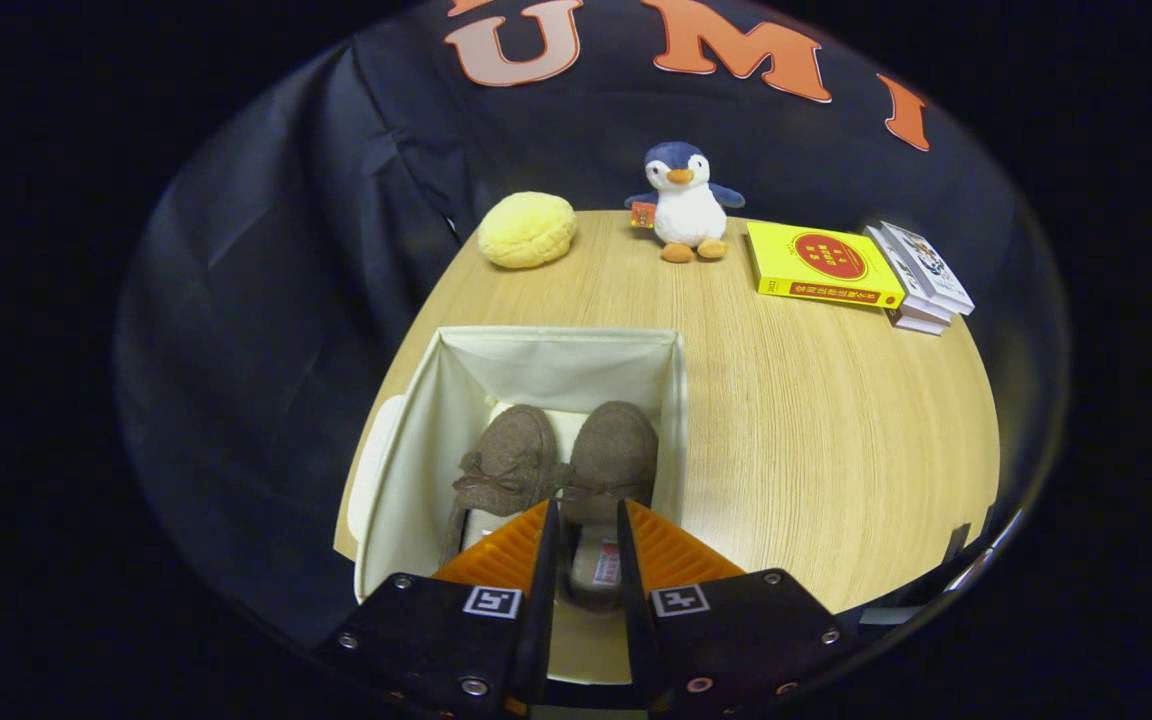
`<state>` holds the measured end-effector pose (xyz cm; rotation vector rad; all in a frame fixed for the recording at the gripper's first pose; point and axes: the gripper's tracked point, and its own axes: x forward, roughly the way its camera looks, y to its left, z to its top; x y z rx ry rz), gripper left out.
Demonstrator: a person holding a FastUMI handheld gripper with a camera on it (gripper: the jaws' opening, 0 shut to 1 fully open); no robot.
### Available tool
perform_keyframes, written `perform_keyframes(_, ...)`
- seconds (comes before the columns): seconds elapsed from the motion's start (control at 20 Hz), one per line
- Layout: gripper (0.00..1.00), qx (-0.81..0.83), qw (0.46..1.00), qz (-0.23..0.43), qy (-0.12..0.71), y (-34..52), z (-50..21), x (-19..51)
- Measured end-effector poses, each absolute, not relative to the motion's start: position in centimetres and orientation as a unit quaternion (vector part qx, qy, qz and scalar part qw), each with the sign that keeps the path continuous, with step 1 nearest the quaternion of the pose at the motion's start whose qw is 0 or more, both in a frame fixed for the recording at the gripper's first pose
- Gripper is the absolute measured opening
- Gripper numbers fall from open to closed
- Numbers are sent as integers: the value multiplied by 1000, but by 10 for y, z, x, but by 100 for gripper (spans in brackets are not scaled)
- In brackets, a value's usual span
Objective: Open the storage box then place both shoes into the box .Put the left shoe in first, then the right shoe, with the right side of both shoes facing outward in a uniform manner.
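Brown felt shoes, left [503, 468] and right [608, 470], sit side by side in the open box [406, 440], toes away. The gripper [584, 545] hangs over the right shoe's heel, fingers narrowly apart; whether they pinch its collar, I cannot tell. Lifting away with the collar caught would drag that shoe askew.

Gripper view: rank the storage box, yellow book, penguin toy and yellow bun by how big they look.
1. Storage box, nearest the camera, so nearness inflates it.
2. Yellow book.
3. Penguin toy and yellow bun look alike; unranked.
Gripper jaws hang slightly apart over the right shoe.
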<state>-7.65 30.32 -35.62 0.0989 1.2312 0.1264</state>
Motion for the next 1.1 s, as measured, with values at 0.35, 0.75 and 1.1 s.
perform_keyframes(0.35, 63, 65, 877, 82, 469, 236, -285, -35)
perform_keyframes(0.75, 90, 36, 935, 66, 347, 123, -211, 5)
perform_keyframes(1.1, 92, 30, 976, 51, 209, 51, -125, 30)
